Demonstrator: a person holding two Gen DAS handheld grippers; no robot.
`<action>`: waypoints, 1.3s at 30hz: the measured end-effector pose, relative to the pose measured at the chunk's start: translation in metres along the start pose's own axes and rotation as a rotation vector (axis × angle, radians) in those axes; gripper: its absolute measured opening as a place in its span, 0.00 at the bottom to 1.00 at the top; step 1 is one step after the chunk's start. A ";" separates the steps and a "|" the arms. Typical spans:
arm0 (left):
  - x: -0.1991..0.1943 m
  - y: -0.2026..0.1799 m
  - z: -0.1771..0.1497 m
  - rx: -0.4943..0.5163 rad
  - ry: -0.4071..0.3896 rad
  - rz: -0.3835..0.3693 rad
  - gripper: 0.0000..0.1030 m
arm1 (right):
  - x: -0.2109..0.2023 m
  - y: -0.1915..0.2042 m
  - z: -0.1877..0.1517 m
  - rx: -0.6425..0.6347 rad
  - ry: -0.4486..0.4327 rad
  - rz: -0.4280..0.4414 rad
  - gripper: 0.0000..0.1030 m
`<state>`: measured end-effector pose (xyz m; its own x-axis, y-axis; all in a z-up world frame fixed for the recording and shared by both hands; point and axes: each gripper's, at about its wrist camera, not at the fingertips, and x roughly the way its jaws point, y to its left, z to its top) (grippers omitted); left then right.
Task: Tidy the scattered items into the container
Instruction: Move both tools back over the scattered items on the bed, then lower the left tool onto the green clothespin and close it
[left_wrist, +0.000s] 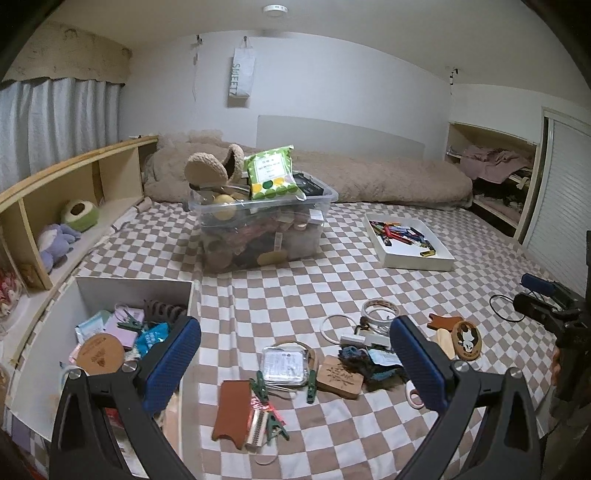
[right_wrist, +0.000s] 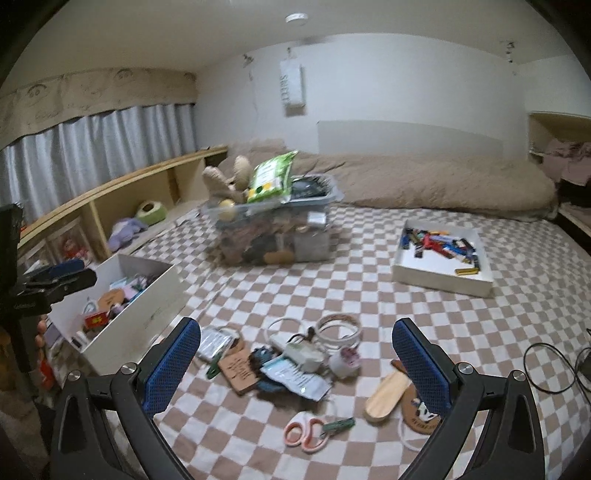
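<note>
where it lies, scissors (right_wrist: 307, 434) handles leftward, crosswise

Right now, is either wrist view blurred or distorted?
Left wrist view: sharp, the green clips crisp, though fisheye bends the wooden shelf. Right wrist view: softer, motion-smeared around the scissors and the clear bin; same fisheye curvature.

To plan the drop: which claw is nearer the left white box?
Left. The left claw hovers at the white box; the right claw is over the clutter, farther away.
</note>
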<state>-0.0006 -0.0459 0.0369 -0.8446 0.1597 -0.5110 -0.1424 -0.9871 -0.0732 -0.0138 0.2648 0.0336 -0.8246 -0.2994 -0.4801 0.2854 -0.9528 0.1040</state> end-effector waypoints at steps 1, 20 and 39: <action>0.002 -0.002 -0.001 0.005 -0.003 0.003 1.00 | 0.000 -0.002 -0.001 0.001 -0.003 -0.009 1.00; 0.051 -0.028 -0.033 0.056 0.060 -0.023 1.00 | 0.032 -0.032 -0.041 -0.002 0.078 -0.029 1.00; 0.120 -0.041 -0.094 0.073 0.248 0.002 1.00 | 0.086 -0.037 -0.109 -0.021 0.266 0.004 1.00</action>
<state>-0.0474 0.0129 -0.1023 -0.6939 0.1413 -0.7061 -0.1856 -0.9825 -0.0142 -0.0418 0.2798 -0.1067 -0.6665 -0.2763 -0.6924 0.3005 -0.9496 0.0896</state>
